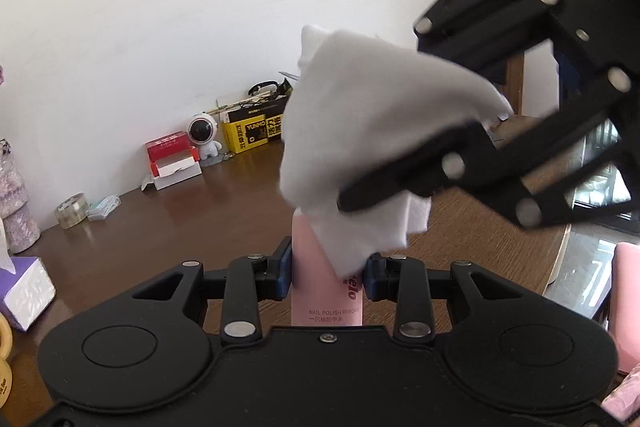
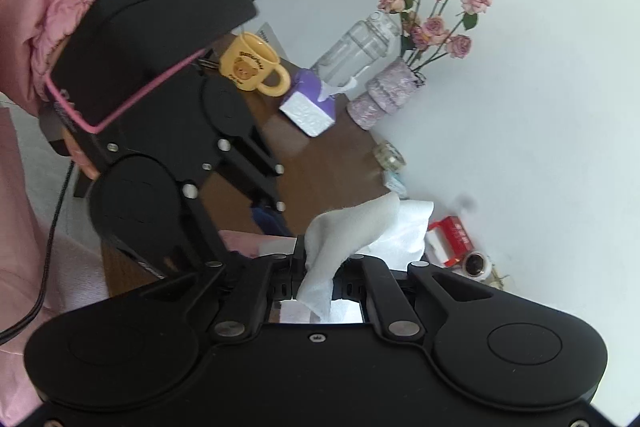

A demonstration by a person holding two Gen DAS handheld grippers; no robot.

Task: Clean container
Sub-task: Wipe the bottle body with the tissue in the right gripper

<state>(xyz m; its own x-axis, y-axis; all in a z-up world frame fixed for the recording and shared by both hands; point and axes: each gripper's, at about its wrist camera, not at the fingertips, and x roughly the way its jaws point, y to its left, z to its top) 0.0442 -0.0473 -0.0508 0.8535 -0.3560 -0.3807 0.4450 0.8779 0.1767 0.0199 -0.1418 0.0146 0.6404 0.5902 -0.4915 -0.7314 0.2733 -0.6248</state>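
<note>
- A pink bottle [image 1: 320, 291] marked "nail polish remover" is clamped upright between the blue pads of the left claw [image 1: 327, 277], above the brown worktop [image 1: 160, 227].
- A white cloth [image 1: 360, 147] is pinched in the clenched right claw [image 2: 320, 267] and draped over the top of the bottle, so the cap is hidden.
- In the left wrist view the right claw [image 1: 352, 203] is seen coming in from the upper right, its fingers pressed on the cloth.
- Open worktop is seen to the left of the bottle; the rounded worktop edge is seen at the right, with floor beyond it.
- Along the wall, well apart from the bottle, stand a red and white box [image 1: 172, 159], a small astronaut figure [image 1: 205, 137], a yellow box [image 1: 252, 131], a tape roll [image 1: 70, 215] and a face mask pack [image 1: 104, 207].
- Nearer the left edge a purple tissue box [image 1: 24, 291] is found; a yellow mug [image 2: 252, 63], a clear jar [image 2: 356, 47] and a vase of dried roses [image 2: 432, 11] are seen from the right wrist.
- A pink sleeve [image 2: 40, 7] is seen behind the left claw.
</note>
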